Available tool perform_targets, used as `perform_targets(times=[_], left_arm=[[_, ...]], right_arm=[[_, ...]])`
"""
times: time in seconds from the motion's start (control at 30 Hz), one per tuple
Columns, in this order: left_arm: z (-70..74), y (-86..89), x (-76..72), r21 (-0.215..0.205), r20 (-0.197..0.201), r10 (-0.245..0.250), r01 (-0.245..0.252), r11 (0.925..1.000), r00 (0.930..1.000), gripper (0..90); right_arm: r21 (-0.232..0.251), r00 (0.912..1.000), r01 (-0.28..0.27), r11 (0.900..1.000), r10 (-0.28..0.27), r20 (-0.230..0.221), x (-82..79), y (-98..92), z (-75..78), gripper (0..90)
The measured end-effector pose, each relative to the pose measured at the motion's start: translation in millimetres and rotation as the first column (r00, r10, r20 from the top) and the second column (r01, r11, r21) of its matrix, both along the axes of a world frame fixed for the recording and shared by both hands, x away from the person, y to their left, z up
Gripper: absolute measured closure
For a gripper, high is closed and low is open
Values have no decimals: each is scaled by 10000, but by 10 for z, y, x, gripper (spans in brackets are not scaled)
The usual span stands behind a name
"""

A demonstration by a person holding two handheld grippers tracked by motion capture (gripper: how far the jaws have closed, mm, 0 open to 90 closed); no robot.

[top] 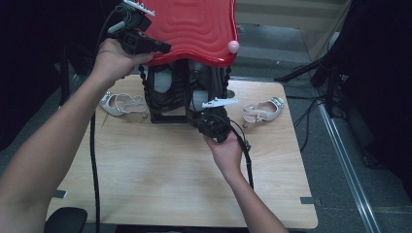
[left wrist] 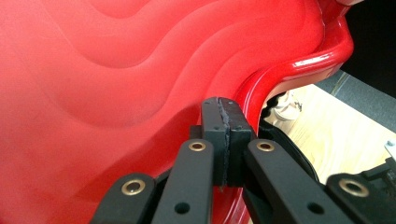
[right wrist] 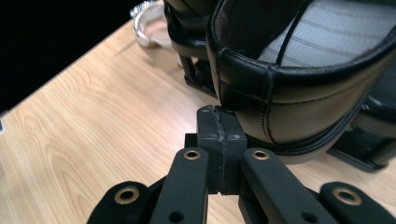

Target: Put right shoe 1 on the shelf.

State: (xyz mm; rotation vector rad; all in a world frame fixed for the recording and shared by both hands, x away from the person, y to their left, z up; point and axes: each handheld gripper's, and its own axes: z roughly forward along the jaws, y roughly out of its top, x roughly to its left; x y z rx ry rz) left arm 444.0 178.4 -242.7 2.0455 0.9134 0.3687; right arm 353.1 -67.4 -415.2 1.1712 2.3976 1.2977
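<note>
Two Shut Grippers at a Red Lid and a Black Shoe

Two hand-held grippers work at a wooden table (top: 160, 160), where a person's forearms reach in from the near edge. Up at the far left of the high view, the left gripper (top: 160, 47) sits against the edge of a red wavy lid (top: 194, 26), raised and tilted over a dark rack (top: 163, 116) of shoes. Seen along its own jaws, the left gripper (left wrist: 223, 116) has its pads pressed flat together with nothing between them, the tips lying against the lid's rippled red surface (left wrist: 93, 93) close to its curled rim. A small pink knob (top: 233, 46) sticks out at the lid's right corner.

Lower down, the right gripper (top: 206, 121) is at the front of the rack. Its own view shows the right gripper (right wrist: 219, 114) with jaws fully closed on nothing, tips touching or just short of the heel of a black leather shoe (right wrist: 299, 79); which of the two I cannot tell.

Either side of the rack, on the bare tabletop, lie two pale strappy sandals: the left sandal (top: 121, 103) and the right sandal (top: 262, 110).
</note>
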Motion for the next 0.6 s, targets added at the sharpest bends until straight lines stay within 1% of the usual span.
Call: perform_targets(times=[0.13, 0.23, 0.33, 0.37, 0.6], left_arm=[[0, 0, 0, 30, 32, -18, 18, 10000, 10000, 900], [-2, 3, -2, 16, 52, -42, 42, 10000, 10000, 900], [0, 3, 0, 57, 61, -62, 61, 10000, 10000, 900], [0, 3, 0, 61, 59, -61, 60, 10000, 10000, 900], [2, 3, 0, 83, 49, -76, 75, 9999, 10000, 900]], right_arm=[[84, 9998, 106, 9999, -107, 187, 46, 89, 8, 900], [338, 9994, 279, 9990, -286, 215, 92, 118, 23, 900], [434, 9985, 386, 9983, -402, 367, 142, 125, 52, 900], [369, 9980, 449, 9983, -465, 424, 168, 128, 65, 900], [438, 9951, 884, 9951, -901, 400, 310, 65, 105, 900]])
